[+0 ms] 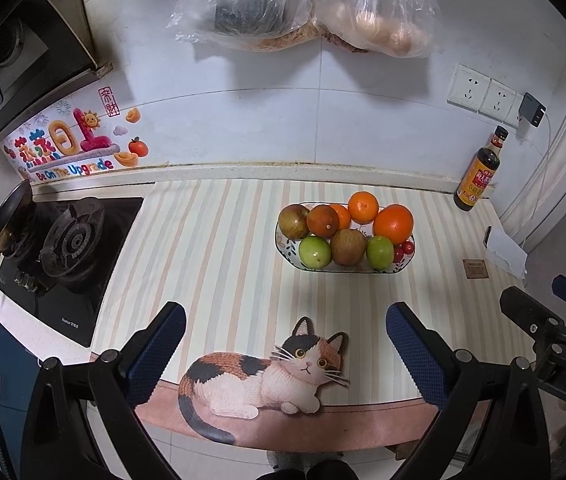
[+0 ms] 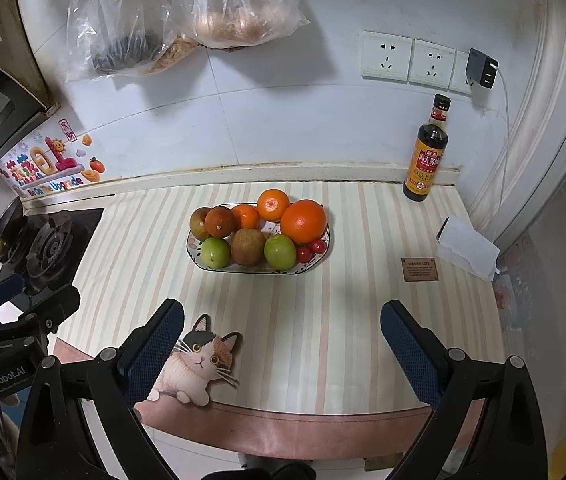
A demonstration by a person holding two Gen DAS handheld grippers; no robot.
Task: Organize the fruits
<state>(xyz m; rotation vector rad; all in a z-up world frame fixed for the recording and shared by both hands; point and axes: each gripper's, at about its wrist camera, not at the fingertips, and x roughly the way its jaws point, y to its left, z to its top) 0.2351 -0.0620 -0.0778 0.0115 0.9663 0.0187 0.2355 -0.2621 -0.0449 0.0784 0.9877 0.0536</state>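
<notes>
A patterned oval plate (image 1: pixel 345 270) (image 2: pixel 315 258) sits on the striped mat, piled with fruit. On it lie a big orange (image 1: pixel 393 218) (image 2: pixel 303 221), smaller oranges (image 1: pixel 363 207) (image 2: pixel 273 204), two green fruits (image 1: pixel 314 252) (image 2: pixel 215 253), a brown kiwi (image 1: pixel 347 246) (image 2: pixel 248 247) and small red tomatoes (image 1: pixel 407 247) (image 2: pixel 317 245). My left gripper (image 1: pixel 285 348) hovers open over the mat's cat picture, well short of the plate. My right gripper (image 2: pixel 281 344) is open too, near the mat's front edge, with nothing between its fingers.
A dark sauce bottle (image 1: pixel 479 172) (image 2: pixel 427 150) stands at the back right by wall sockets (image 2: pixel 407 60). A white tissue pack (image 2: pixel 467 246) lies to the right. A gas stove (image 1: pixel 71 244) with a pan (image 1: pixel 7 220) is on the left. Plastic bags (image 1: pixel 303 4) hang on the wall.
</notes>
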